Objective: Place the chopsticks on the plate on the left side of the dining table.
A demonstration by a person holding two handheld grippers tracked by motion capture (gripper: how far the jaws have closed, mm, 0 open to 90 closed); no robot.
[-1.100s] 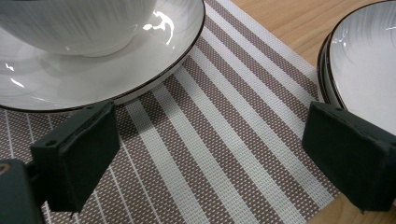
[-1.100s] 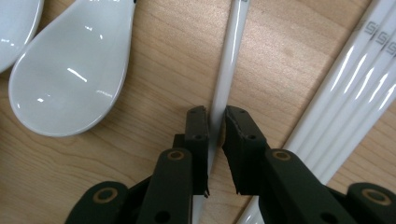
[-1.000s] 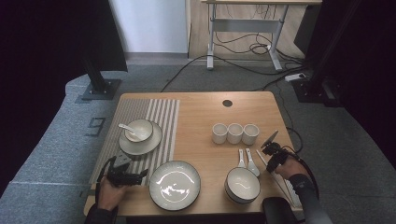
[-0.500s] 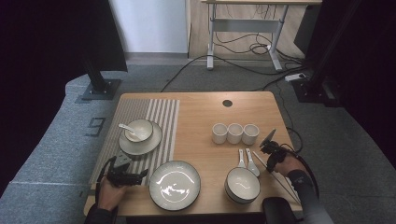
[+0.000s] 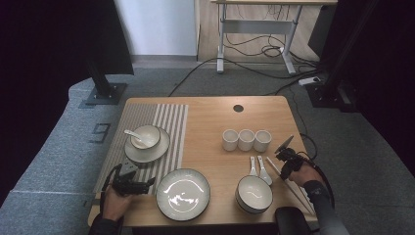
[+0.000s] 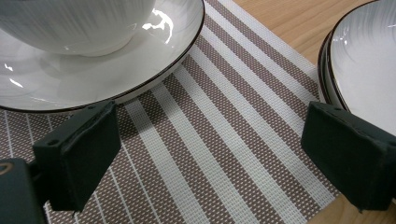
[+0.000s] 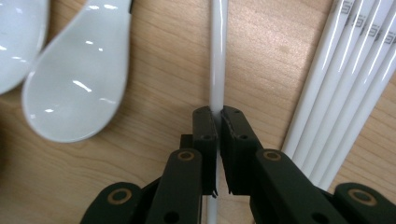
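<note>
Jaws of the right gripper [image 7: 216, 116] pinch one white chopstick [image 7: 218, 51] on the table [image 7: 163, 70]. Left gripper [image 6: 210, 158] hangs wide open over the striped mat [image 6: 224, 140]

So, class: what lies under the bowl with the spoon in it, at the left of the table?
The bowl sits on a white plate, which lies on the striped placemat. The mat beneath the plate is hidden.

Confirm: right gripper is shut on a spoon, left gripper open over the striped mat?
Not quite. The right gripper is shut on a single white chopstick, as the right gripper view shows; the spoon lies untouched beside it. The left gripper is open over the mat.
</note>
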